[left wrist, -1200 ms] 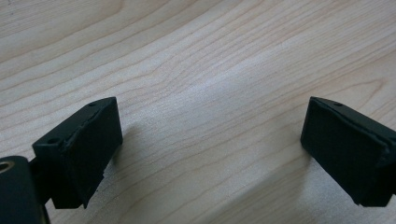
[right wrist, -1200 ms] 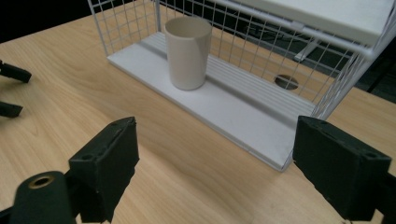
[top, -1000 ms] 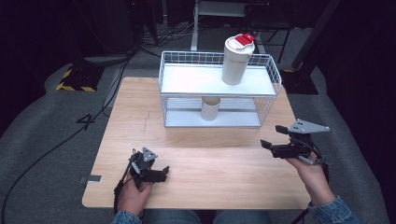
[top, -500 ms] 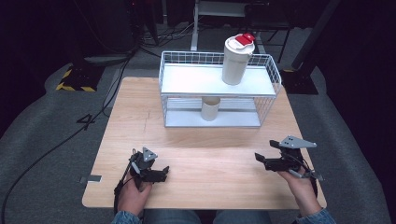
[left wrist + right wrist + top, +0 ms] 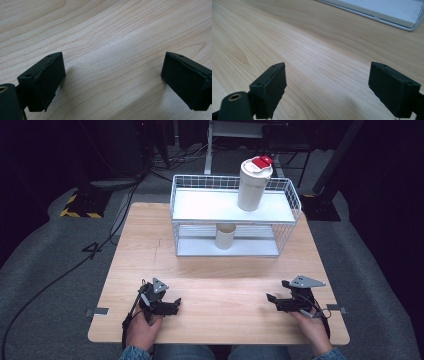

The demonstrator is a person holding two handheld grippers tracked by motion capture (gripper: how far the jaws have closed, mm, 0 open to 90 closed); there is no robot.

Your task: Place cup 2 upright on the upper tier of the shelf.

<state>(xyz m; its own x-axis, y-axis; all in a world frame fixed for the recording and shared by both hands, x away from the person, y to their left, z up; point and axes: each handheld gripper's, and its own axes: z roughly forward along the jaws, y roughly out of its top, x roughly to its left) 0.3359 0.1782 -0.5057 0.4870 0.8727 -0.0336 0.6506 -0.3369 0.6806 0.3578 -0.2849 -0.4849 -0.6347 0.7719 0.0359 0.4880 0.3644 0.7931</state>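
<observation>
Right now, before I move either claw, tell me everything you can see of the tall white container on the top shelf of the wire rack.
The tall white container is a smooth, cup-like cylinder, apparently plastic, tapering slightly toward its base. A white lid with a red flip tab closes its top. It stands upright on the white upper shelf of the wire rack, right of centre, and appears to stand clear of the mesh wall. Nothing else touches it; both claws are far off near the table's front edge.

I can read one sign: a dark numeral "4" marked on the grey carpeted floor (image 5: pixel 95 251), off the wooden table's edge, beyond and to the outer side of the left hand-held gripper (image 5: pixel 172 306). I find no legible label on the white cylindrical container with the red lid (image 5: pixel 254 184).
</observation>
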